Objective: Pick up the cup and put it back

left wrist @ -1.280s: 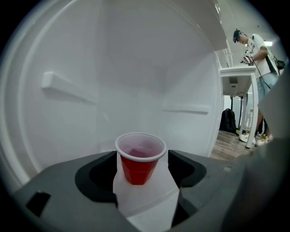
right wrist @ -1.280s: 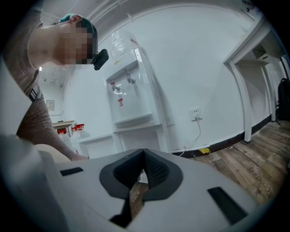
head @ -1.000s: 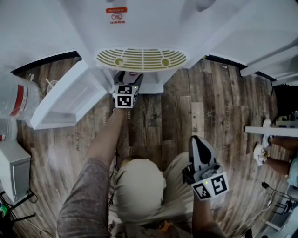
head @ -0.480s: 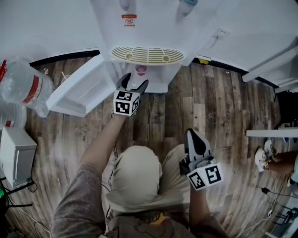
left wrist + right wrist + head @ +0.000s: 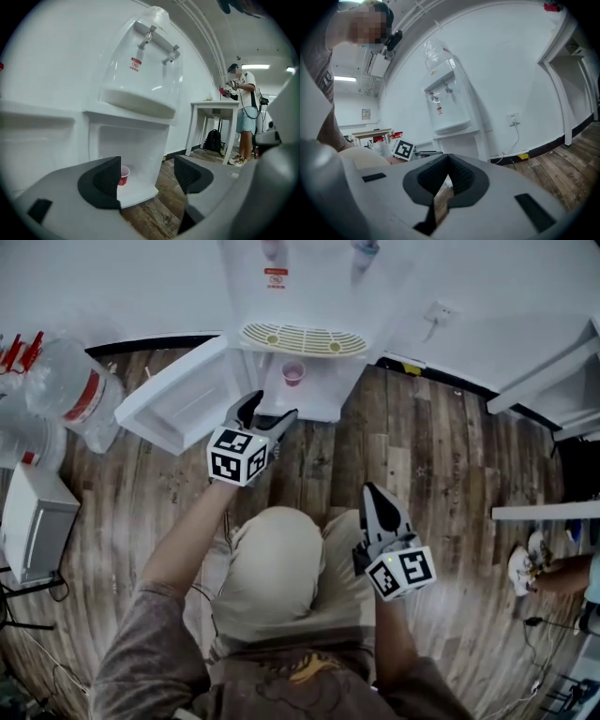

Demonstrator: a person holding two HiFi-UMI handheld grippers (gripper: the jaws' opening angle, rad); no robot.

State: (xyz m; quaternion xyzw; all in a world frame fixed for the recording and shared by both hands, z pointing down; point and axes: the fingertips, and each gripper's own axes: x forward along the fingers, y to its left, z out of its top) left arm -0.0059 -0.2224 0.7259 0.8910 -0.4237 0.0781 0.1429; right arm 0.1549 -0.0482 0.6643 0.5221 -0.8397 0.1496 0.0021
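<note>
The cup (image 5: 293, 373), small, pink-red and upright, stands in the dispenser's (image 5: 323, 287) open lower compartment. The left gripper (image 5: 267, 411) hovers just outside the dispenser, jaws spread and empty. The right gripper (image 5: 372, 495), farther from the dispenser, is clenched on nothing.

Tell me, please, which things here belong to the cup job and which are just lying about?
Job: cup; dispenser cabinet it stands in; left hand-held gripper, open and empty.
Lying about: water bottle; white box; table; backpack.
</note>
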